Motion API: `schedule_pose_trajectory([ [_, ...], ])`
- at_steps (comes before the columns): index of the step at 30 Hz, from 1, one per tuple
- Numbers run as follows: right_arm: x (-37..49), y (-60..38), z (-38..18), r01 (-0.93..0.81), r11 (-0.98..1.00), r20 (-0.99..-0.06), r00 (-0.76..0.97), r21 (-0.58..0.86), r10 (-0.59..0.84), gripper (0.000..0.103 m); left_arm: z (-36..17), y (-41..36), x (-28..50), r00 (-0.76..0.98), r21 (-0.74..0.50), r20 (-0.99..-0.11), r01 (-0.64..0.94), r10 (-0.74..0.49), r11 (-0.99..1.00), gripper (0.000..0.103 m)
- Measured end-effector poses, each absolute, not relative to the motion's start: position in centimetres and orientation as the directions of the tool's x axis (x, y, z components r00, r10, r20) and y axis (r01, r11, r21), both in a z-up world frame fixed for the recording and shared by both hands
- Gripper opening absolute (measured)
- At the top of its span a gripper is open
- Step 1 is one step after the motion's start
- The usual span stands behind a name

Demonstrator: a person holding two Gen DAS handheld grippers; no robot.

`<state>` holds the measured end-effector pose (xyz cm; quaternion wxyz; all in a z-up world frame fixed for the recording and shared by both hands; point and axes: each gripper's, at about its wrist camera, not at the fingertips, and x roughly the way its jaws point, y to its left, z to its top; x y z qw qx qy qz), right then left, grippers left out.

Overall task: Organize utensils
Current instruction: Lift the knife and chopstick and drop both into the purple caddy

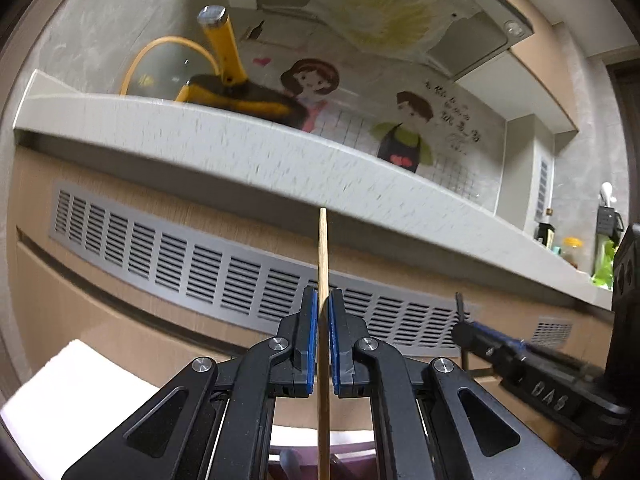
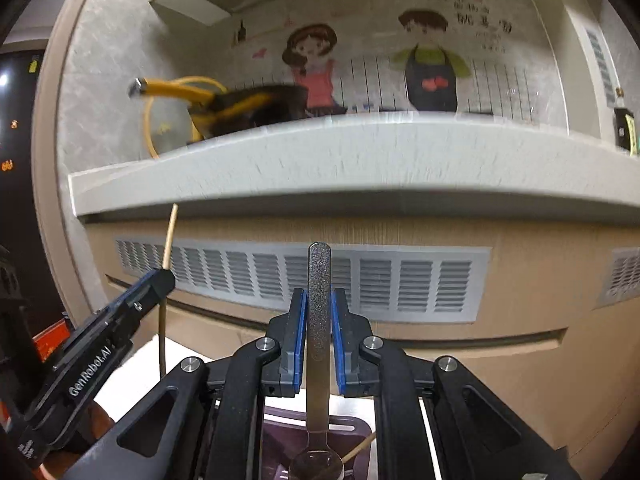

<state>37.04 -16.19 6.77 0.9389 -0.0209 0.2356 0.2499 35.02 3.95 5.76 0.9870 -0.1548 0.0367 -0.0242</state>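
Through the left wrist view, I am holding a thin pale wooden chopstick (image 1: 323,280) in the left tongs (image 1: 323,312), clamped narrow, its long axis running straight ahead past the tips toward the grey speckled table (image 1: 224,148).

Through the right wrist view, I am gripping a steel spoon (image 2: 318,320) in the right tongs (image 2: 319,312), handle forward, bowl trailing behind over a purple tray (image 2: 356,428).
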Motion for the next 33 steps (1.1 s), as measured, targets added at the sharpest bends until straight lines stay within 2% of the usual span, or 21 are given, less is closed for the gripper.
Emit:
schedule_pose_trajectory([
  [10,38.4,-15.8,2.6,-0.472,0.878,-0.502,0.743,0.076,0.443,0.011,2.9,3.2,35.6,0.99,-0.281,-0.122,0.038,-0.075,0.959,0.006],
  [18,35.3,-16.7,0.9,-0.491,0.871,-0.561,0.715,0.023,0.417,0.011,0.8,3.6,33.5,0.964,-0.314,-0.233,0.05,-0.128,0.948,0.006],
  [25,34.0,-17.9,-0.1,-0.514,0.855,-0.694,0.59,0.072,0.413,0.012,1.3,4.2,30.9,0.925,-0.36,-0.319,0.084,-0.207,0.929,0.009],
  [31,31.1,-19.5,1.1,-0.496,0.867,-0.691,0.612,0.041,0.383,0.012,3.2,5.5,26.7,0.93,-0.369,-0.302,0.089,-0.21,0.925,0.03],
  [33,30.1,-19.6,1.6,-0.497,0.867,-0.691,0.616,0.03,0.377,0.012,3.4,6.2,24.9,0.929,-0.362,-0.31,0.083,-0.204,0.928,0.045],
])
